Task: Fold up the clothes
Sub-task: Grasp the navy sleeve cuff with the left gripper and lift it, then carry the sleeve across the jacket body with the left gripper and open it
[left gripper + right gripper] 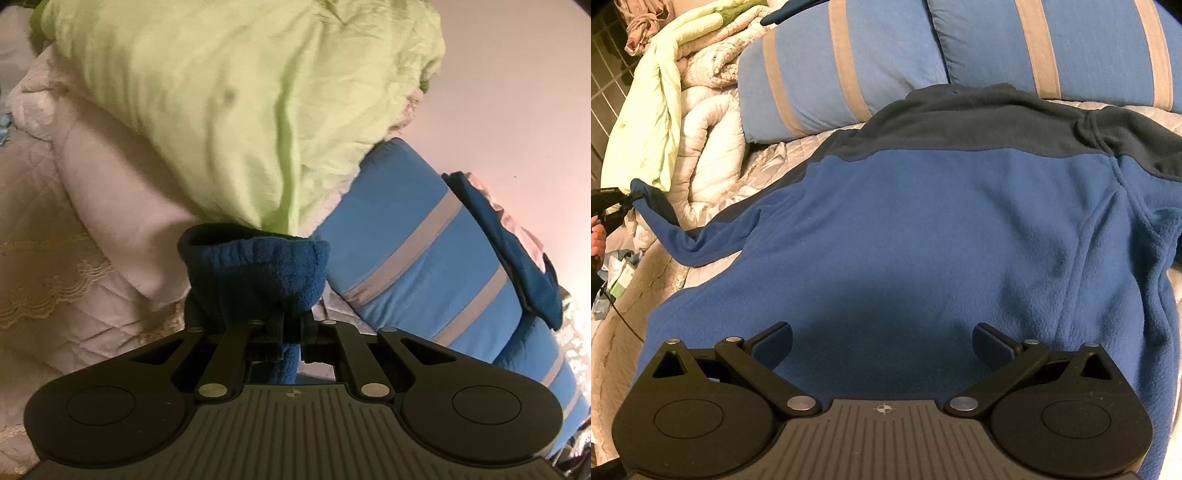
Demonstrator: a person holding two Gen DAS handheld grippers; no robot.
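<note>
We see a two-tone blue fleece pullover (923,229) spread flat on the quilted cream bedspread (624,295), its dark navy yoke toward the blue pillows with grey stripes (849,55). The left hand-held gripper (291,328) is clamped on the pullover's navy sleeve cuff (258,266), which it holds out to the pullover's left, near the pale green duvet (221,110); the sleeve (683,236) trails slack and twisted from the body. The right hand-held gripper (882,347) hovers over the pullover's lower body with its jaws spread wide, gripping nothing.

We judge the step in hand to be folding this sleeve across the back. To do it well, we would carry the cuff inward, untwist the sleeve in passing, and let the right gripper pin the body so it does not drag.

The soft bed gives under pressure. Beyond the pullover lie bunched white quilts (709,140) and a grid-patterned wall (605,81).
</note>
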